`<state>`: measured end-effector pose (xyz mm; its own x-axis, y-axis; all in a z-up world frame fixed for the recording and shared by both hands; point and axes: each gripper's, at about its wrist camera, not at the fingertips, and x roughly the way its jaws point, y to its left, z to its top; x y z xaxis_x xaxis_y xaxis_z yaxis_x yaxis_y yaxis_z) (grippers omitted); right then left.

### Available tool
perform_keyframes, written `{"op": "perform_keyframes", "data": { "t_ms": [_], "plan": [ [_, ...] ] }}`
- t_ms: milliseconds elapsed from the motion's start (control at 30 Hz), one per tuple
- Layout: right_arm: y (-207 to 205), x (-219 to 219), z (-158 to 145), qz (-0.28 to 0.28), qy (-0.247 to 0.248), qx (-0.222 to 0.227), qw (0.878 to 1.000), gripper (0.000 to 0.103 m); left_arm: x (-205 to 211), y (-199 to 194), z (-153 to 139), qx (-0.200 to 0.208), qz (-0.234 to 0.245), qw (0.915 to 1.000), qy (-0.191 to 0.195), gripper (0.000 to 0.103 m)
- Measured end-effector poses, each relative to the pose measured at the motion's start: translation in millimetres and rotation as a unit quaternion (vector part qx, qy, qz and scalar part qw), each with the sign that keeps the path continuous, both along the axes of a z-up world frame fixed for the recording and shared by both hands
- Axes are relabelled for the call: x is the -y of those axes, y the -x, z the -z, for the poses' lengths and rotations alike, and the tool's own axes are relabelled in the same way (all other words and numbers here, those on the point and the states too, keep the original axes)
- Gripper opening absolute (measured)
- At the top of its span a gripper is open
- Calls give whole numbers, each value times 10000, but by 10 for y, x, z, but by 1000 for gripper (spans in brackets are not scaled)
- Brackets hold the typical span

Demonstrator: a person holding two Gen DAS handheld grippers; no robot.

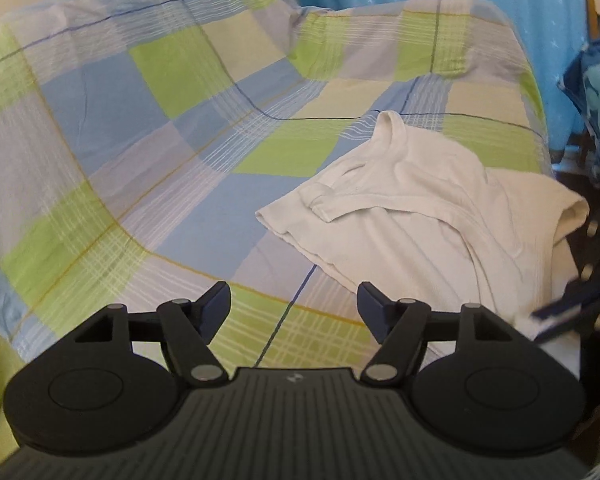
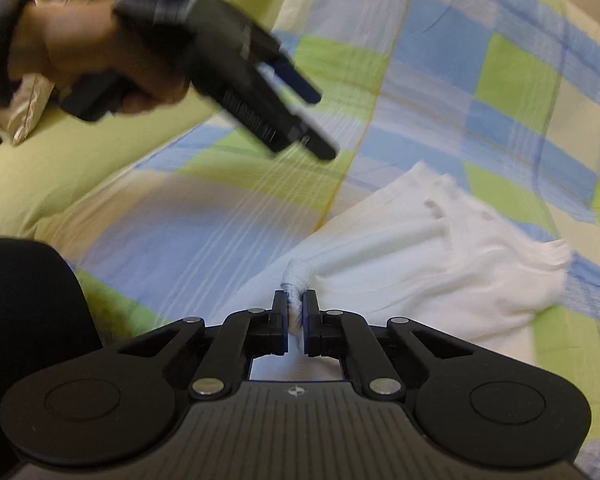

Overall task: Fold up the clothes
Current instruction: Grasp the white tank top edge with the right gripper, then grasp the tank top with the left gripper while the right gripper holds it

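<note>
Checked bedding (image 1: 148, 128) in green, blue and grey covers the whole surface. Ahead and to the right of the left gripper (image 1: 294, 308), whose fingers stand spread and empty above the cloth, lies a crumpled white garment (image 1: 412, 216). Between its pressed-together fingers the right gripper (image 2: 295, 312) pinches a bunched edge of that garment, which spreads ahead and rightward.

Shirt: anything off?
Yes. The shirt lies rumpled on the plaid sheet, one sleeve flopped across its front. The right hand-held gripper pinches a bunched edge; the left hand-held gripper is open, empty.
</note>
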<state>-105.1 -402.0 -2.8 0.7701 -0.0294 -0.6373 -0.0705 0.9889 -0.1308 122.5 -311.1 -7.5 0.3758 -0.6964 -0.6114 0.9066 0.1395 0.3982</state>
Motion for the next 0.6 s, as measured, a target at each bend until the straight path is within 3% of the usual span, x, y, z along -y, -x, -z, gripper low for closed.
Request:
{"op": "perform_keyframes", "data": {
  "t_ms": [67, 133, 233, 333, 367, 433, 500, 600],
  "plan": [
    [182, 224, -208, 243, 112, 187, 9995, 5, 156, 50, 45, 414, 393, 9983, -83, 67],
    [348, 421, -384, 510, 238, 351, 9978, 5, 344, 83, 115, 988, 811, 9915, -234, 67],
    [592, 719, -643, 922, 430, 599, 9930, 5, 647, 99, 295, 2098, 1454, 9651, -577, 67],
    [715, 1063, -761, 1503, 649, 875, 9826, 5, 855, 4, 478, 2833, 1962, 9346, -880, 67],
    [753, 1185, -792, 1700, 715, 959, 9782, 5, 911, -50, 524, 2953, 2069, 9281, -926, 66],
    [810, 1510, -823, 2114, 805, 1022, 9687, 4, 992, -132, 558, 2937, 2210, 9256, -901, 66],
    [792, 1853, -764, 2453, 686, 949, 9623, 5, 1067, -154, 575, 2909, 2381, 9231, -811, 66],
    [774, 2317, -531, 2861, 295, 703, 9552, 5, 1193, -54, 587, 3020, 2687, 9121, -689, 66]
  ]
}}
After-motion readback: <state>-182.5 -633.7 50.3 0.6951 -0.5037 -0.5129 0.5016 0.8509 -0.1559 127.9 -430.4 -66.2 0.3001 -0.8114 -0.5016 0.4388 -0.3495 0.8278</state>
